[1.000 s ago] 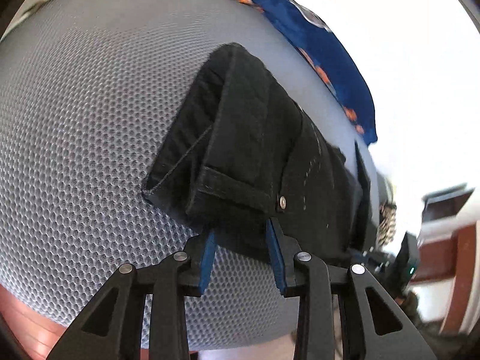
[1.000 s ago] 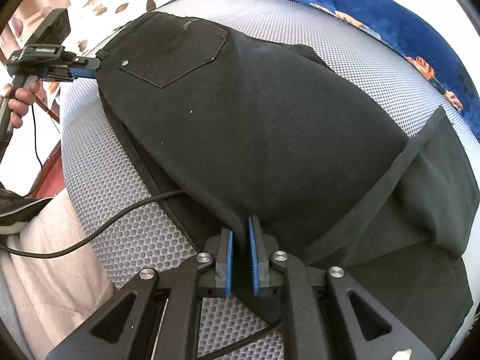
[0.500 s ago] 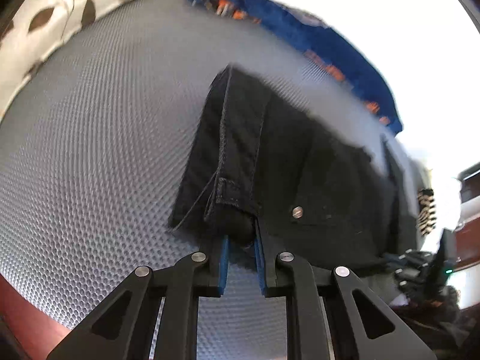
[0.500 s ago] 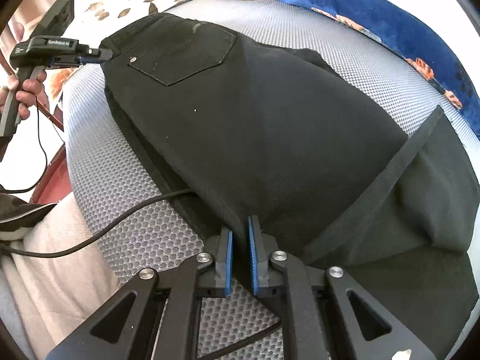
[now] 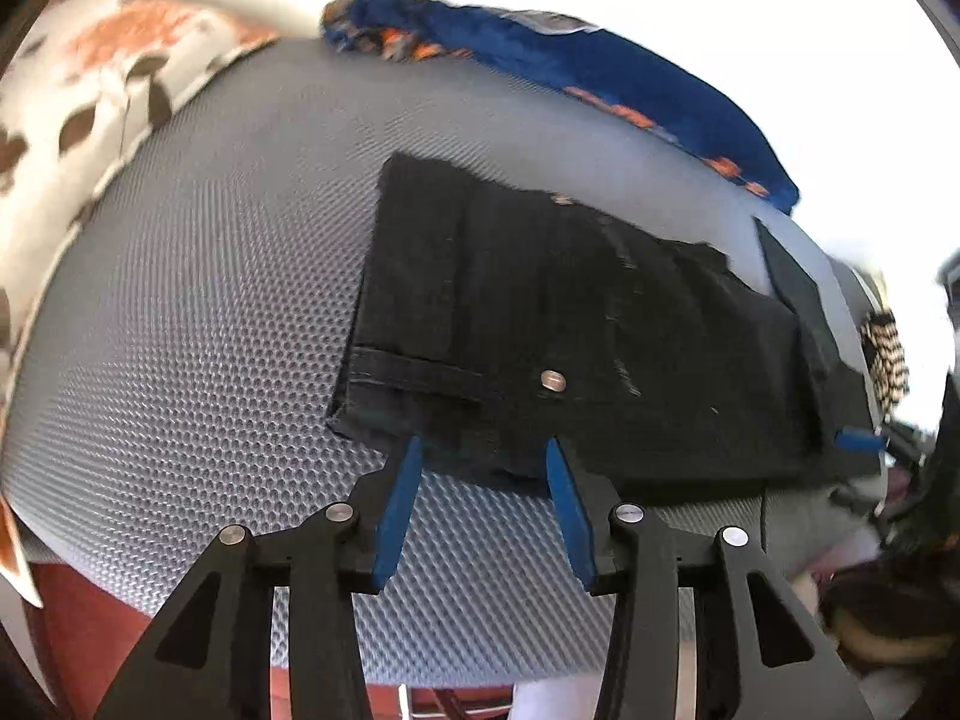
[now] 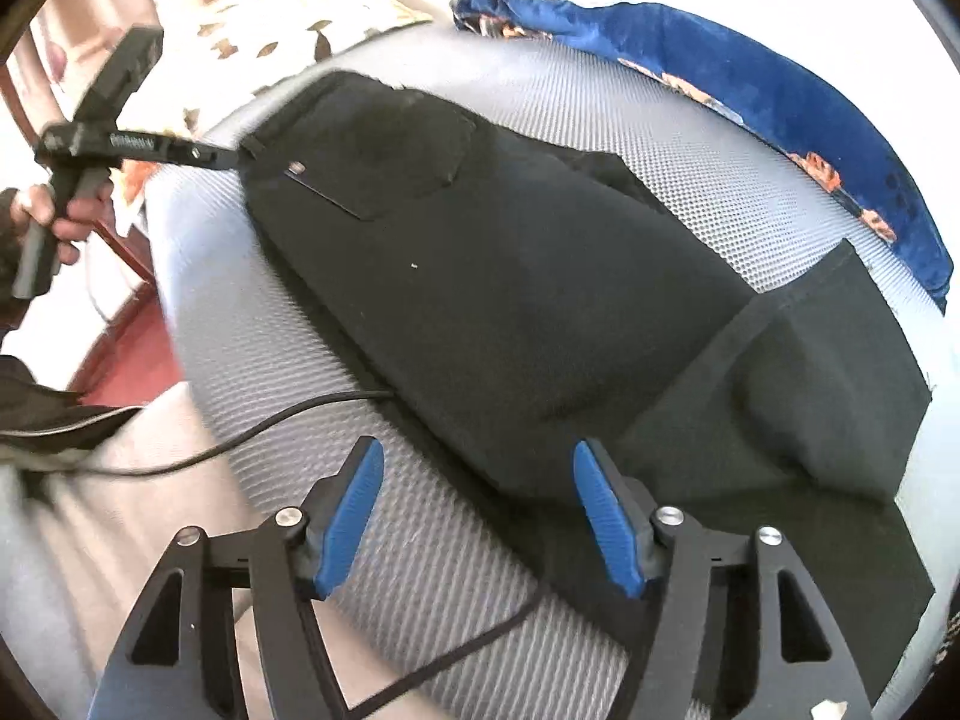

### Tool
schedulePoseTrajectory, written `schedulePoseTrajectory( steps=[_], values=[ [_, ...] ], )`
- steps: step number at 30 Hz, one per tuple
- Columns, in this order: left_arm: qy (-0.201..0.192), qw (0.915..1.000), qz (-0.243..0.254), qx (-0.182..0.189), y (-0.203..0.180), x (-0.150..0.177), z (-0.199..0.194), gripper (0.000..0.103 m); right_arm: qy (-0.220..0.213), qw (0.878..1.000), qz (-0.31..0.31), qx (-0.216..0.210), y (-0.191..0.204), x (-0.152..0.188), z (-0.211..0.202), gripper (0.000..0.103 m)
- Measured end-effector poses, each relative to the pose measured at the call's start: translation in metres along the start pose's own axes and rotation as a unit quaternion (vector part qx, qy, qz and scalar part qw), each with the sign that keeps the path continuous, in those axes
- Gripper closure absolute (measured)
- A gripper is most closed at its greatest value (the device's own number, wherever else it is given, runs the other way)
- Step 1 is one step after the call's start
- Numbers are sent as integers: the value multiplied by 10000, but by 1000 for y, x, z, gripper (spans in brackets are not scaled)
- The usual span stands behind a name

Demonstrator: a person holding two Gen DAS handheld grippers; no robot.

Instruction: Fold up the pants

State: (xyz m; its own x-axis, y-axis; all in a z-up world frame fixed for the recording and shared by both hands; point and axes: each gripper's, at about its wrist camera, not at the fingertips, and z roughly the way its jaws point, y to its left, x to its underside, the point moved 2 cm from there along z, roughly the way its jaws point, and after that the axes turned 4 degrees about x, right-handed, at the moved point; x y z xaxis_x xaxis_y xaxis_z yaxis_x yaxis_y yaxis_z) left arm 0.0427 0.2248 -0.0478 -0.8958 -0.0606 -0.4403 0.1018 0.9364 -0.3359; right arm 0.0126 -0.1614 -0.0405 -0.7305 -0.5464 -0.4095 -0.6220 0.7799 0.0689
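Observation:
Black pants point(image 5: 570, 324) lie folded flat on the grey mesh mattress point(image 5: 210, 300), waistband end toward my left gripper point(image 5: 480, 450). Its jaws are opening; the waistband's near edge lies just past the blue pads point(image 5: 396, 516), which do not press on it. In the right wrist view the pants point(image 6: 510, 276) stretch from the back pocket at upper left to the leg ends at right. My right gripper point(image 6: 478, 450) is opening wide above the pants' near edge, with nothing pinched. A hand point(image 6: 54, 216) holds the left gripper point(image 6: 237, 157) at the waistband corner.
A blue patterned cloth point(image 6: 720, 78) lies along the mattress's far edge, and a leaf-print pillow point(image 5: 90, 108) sits at the far left. A black cable point(image 6: 288, 420) crosses the mattress toward the pants. The person's light trouser leg point(image 6: 90, 540) is at the near left.
Both grippers were shut on the pants' edge half a second ago; both have let go, opened and lifted away. The pants lie flatter on the mattress.

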Motion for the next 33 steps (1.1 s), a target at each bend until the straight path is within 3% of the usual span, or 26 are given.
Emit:
schedulePoseTrajectory(
  steps=[4, 6, 9, 13, 16, 20, 24, 29, 30, 33],
  values=[
    [-227, 9977, 589, -235, -25, 7, -17, 58, -181, 9962, 805, -283, -33, 13, -35, 42],
    [-336, 9948, 952, -156, -56, 1, -15, 58, -273, 9912, 1244, -360, -54, 18, -50, 44],
    [-372, 9887, 1442, 181, -101, 4, -7, 58, -510, 9821, 1815, -52, -97, 23, -75, 45],
    [-130, 9777, 1931, 820, -160, 5, 27, 58, -489, 9643, 2580, 338, -149, 24, -86, 50],
    [113, 9691, 2122, 1256, -209, 13, 56, 58, -410, 9479, 3138, 366, -183, 21, -80, 59],
    [410, 9616, 2278, 1475, -256, 26, 92, 58, -197, 9332, 3566, 393, -214, 11, -59, 62],
    [636, 9634, 2065, 1585, -279, 32, 120, 58, 104, 9221, 3842, 440, -237, -11, -30, 62],
    [634, 9662, 1941, 1575, -290, 33, 137, 59, 549, 9158, 3946, 509, -259, -34, 8, 62],
    [577, 9669, 1972, 1513, -291, 33, 138, 60, 652, 9157, 3930, 533, -263, -43, 19, 62],
    [587, 9660, 1973, 1562, -292, 34, 144, 79, 793, 9178, 3839, 634, -272, -71, 41, 63]
  ],
)
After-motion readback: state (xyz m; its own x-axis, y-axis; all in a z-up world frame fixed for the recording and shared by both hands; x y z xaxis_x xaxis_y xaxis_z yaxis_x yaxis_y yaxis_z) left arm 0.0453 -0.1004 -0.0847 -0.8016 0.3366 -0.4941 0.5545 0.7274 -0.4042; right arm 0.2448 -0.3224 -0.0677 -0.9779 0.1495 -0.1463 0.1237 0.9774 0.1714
